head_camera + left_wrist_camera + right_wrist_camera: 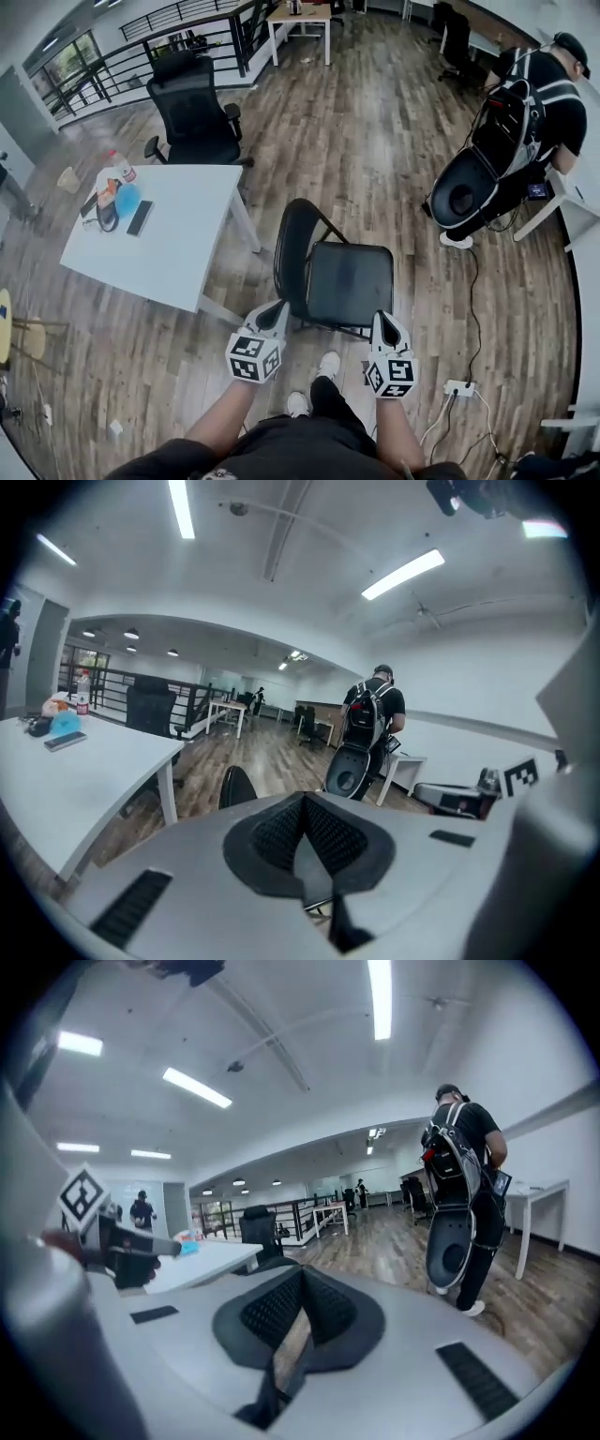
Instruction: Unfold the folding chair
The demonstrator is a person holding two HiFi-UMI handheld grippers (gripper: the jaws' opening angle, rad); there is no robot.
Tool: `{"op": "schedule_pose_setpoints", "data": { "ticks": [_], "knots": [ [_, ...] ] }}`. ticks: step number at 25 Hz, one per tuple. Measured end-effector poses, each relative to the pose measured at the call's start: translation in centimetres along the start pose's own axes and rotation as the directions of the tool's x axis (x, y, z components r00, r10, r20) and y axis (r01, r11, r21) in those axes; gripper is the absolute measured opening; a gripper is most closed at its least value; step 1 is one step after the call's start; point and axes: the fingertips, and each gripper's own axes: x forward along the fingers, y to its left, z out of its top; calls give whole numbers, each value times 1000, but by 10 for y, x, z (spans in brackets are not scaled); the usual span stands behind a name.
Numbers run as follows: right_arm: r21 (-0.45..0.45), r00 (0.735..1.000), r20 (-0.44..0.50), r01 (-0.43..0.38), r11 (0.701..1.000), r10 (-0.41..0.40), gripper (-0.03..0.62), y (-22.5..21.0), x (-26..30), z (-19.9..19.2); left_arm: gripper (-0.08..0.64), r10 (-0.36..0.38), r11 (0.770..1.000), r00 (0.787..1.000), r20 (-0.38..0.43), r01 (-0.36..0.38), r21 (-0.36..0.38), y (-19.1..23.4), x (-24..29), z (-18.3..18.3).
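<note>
So the folding chair (349, 281) is standing on the wood floor right in front of my feet, just right of the white table (159, 234). From the head view it looks opened out already: seat lying flat, curved backrest loop up on the far-left side. I'd call the job basically done, maybe just a check that it's fully locked open.

Both tools are doing nothing right now. My left gripper (271, 314) has its jaws pressed together with nothing in them, and my right gripper (385, 324) is the same, closed on air. Each gripper view just shows the ribbed pads meeting, with the room beyond. Both sit on my side of the seat's front edge, not touching it as far as I can tell.

Handling-wise, my guess is a thin steel tube frame: stiff and not very heavy, but the painted tube is probably slick for the pads. The seat looks padded with a bit of give. I'd grab the seat's front edge or the top of the backrest loop, and stay clear of the hinges
</note>
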Motion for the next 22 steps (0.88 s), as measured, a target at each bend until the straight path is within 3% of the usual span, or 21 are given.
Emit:
{"op": "schedule_pose_setpoints", "data": {
  "ticks": [4, 8, 12, 16, 19, 22],
  "knots": [
    [13, 997, 74, -8, 1000, 7, 15, 39, -58, 42, 6, -29, 1000, 998, 48, 29, 3, -30, -49, -2],
    [-13, 996, 90, -8, 1000, 9, 15, 74, -100, 43, 6, -68, 998, 997, 46, 68, 2, -56, -81, -11],
    [-132, 997, 74, 0, 991, 9, 15, 107, -122, 39, 6, -101, 995, 993, 55, 100, 24, -79, -101, -8],
    [-192, 995, 87, 66, 979, -50, 15, 82, -128, 53, 6, -80, 996, 994, 74, 77, 51, -90, -111, -2],
    [-195, 994, 101, 64, 979, -45, 15, 64, -133, 56, 6, -46, 997, 995, 88, 41, 62, -91, -113, 1],
    [-189, 994, 104, 51, 981, -32, 15, 48, -142, 55, 6, -5, 993, 995, 98, -7, 120, -103, -110, 1]
  ]
}}
